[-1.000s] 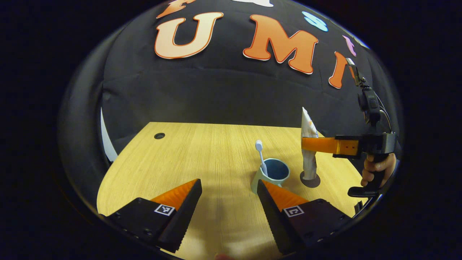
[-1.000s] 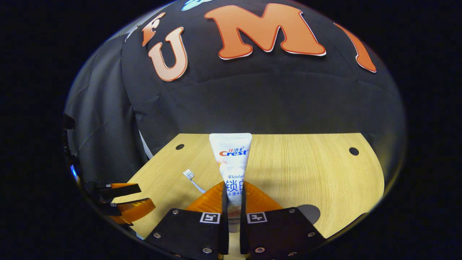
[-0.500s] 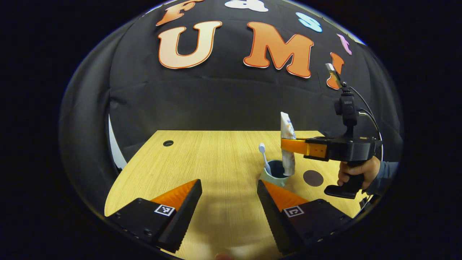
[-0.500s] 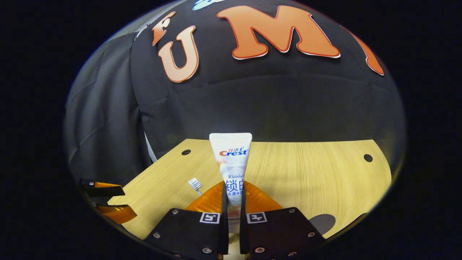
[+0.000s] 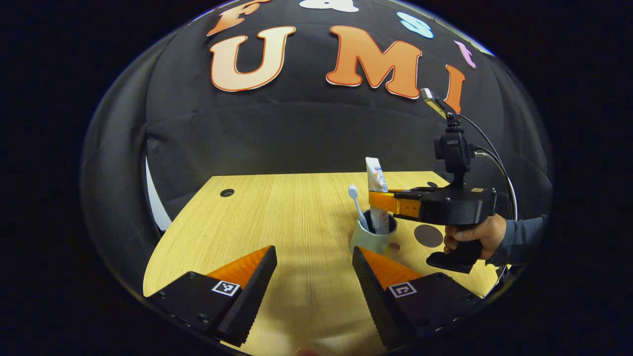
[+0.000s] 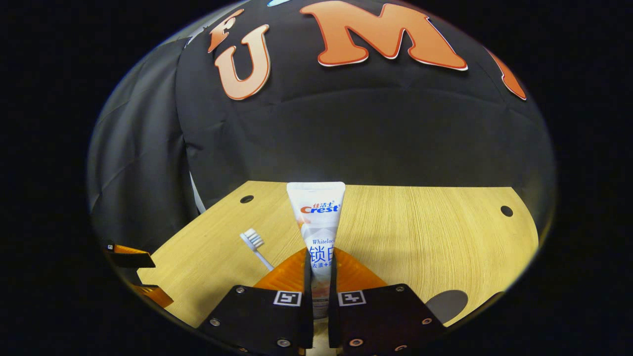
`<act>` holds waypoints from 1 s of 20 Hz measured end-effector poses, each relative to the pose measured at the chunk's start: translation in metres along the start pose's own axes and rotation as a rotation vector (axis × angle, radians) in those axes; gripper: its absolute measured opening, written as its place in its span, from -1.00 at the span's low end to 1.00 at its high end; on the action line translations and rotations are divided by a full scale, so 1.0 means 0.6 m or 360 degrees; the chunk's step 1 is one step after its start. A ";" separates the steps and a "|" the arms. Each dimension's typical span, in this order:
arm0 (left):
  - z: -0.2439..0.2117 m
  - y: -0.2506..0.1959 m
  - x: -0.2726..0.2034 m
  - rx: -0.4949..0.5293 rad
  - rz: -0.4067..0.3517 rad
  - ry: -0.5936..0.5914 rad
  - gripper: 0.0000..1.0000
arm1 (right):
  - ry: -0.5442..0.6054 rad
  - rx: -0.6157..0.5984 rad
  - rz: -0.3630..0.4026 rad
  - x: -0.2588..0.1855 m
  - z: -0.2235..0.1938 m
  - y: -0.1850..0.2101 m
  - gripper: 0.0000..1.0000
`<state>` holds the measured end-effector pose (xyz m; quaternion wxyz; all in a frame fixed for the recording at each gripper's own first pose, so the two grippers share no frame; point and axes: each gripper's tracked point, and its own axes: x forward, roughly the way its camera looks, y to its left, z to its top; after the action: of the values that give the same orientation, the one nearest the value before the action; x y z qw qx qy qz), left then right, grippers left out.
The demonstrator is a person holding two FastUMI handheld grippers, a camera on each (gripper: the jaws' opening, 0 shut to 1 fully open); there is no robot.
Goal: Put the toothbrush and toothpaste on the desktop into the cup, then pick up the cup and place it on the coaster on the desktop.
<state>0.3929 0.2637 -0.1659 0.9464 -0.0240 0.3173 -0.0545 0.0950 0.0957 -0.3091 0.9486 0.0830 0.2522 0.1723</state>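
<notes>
Toothpaste (image 6: pixel 316 232) upright, crimp end up

Right gripper (image 6: pixel 316 291): sat at the bottom centre of the right gripper view, its jaws closed against both sides of the toothpaste.
Toothpaste (image 6: pixel 316 222): a white tube, upright, its flat crimped end on top, rising from between the jaws at mid-frame.
Toothbrush (image 6: pixel 256 246): white bristled head and thin neck slanted up to the left, just left of the tube; its lower part was hidden behind the jaws.
Table (image 6: pixel 420 237): light wood grain, with small dark holes near its far corners.
Coaster (image 6: pixel 447 300): a dark round disc flat on the table at lower right.
Left gripper (image 6: pixel 138 274): its fingers showed at the lower left edge, held apart.
</notes>
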 end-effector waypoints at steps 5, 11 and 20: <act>0.010 -0.003 0.000 0.0015 -0.0027 0.0002 0.87 | 0.0044 -0.0038 -0.0056 0.006 -0.017 0.002 -0.72; 0.013 -0.008 0.004 0.0022 -0.0037 0.0002 0.87 | 0.0052 -0.0097 -0.0084 0.001 -0.022 -0.001 -0.55; 0.015 -0.009 0.008 0.0042 -0.0057 0.0007 0.87 | 0.0089 -0.0193 -0.0064 -0.022 -0.029 0.000 -0.17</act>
<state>0.4020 0.2579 -0.1611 0.9448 -0.0171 0.3182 -0.0756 0.0755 0.0919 -0.3179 0.9478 0.0155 0.2692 0.1704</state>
